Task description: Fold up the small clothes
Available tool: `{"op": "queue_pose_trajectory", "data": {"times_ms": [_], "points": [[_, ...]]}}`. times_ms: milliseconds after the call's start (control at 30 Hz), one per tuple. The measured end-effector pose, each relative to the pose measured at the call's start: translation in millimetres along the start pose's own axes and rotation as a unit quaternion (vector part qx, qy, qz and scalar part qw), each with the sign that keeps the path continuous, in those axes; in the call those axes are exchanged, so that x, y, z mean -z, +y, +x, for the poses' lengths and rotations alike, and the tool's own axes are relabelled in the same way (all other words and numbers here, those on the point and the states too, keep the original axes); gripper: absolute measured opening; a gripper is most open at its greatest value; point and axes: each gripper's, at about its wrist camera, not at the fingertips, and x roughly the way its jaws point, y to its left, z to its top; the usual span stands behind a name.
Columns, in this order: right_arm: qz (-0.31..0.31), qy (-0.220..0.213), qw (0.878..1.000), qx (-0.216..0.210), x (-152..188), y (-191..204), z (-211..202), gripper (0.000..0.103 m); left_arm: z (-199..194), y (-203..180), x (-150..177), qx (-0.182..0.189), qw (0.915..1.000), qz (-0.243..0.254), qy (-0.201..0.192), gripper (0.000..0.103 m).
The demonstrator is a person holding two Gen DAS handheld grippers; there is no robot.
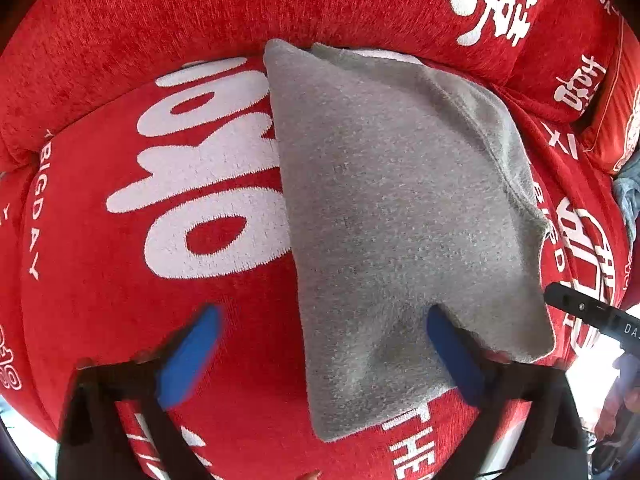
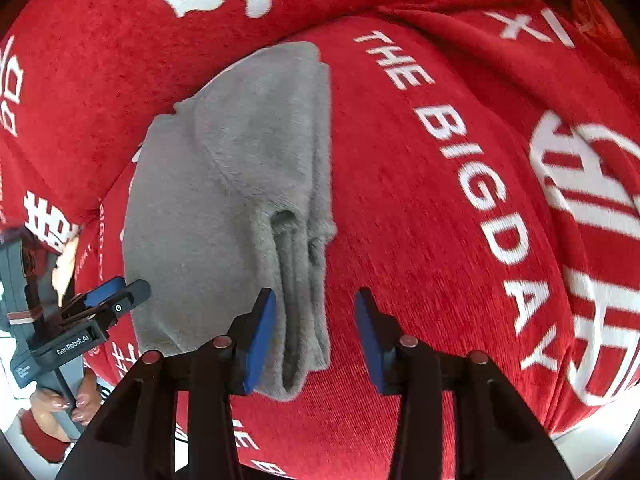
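Note:
A small grey fleece garment (image 1: pixel 396 216) lies folded on a red sofa cover (image 1: pixel 100 300) with white lettering. My left gripper (image 1: pixel 320 348) points down over its near end, jaws spread wide. Its left fingertip (image 1: pixel 192 356) stands on the red cover and the right one pokes up at the cloth's near edge. In the right wrist view the garment (image 2: pixel 224 208) lies left of centre, its layered fold edge running down between the blue pads of my right gripper (image 2: pixel 316 340). That gripper is open; the left pad (image 2: pixel 260 340) is beside the fold, the right pad is clear of it.
The red back cushion (image 1: pixel 240 8) rises just behind the garment. A blue-grey cloth (image 1: pixel 628 200) shows at the right edge. The other gripper's black body (image 1: pixel 592 312) sits at the garment's right side. A person's hand (image 2: pixel 60 400) holds the left gripper's handle at lower left.

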Motion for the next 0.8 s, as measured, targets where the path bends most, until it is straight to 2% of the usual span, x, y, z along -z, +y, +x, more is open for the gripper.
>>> {"op": "queue_pose_trajectory", "data": {"times_ms": [133, 267, 467, 733, 800], "points": [[0.022, -0.003, 1.0, -0.007, 1.7, -8.2, -1.1, 0.052, -0.6, -2.1, 0.7, 0.005, 1.0, 0.004, 0.007, 0.103], [0.025, -0.004, 1.0, -0.015, 3.3, -9.4, -2.3, 0.062, 2.7, -2.6, -0.6, 0.008, 0.9998, 0.005, 0.018, 0.103], [0.027, -0.001, 0.999, -0.03, 1.7, -7.3, -0.6, 0.065, 6.2, 5.8, -1.7, 0.01, 0.9997, -0.009, 0.021, 0.103], [0.041, -0.003, 0.997, -0.065, -10.7, -14.6, -1.0, 0.065, 7.9, 23.7, -7.6, 0.097, 0.9936, -0.05, 0.028, 0.103], [0.057, -0.008, 0.995, -0.082, -18.7, -22.2, -2.4, 0.065, 7.9, 26.3, -10.1, 0.106, 0.9922, -0.06, 0.025, 0.103]]}}
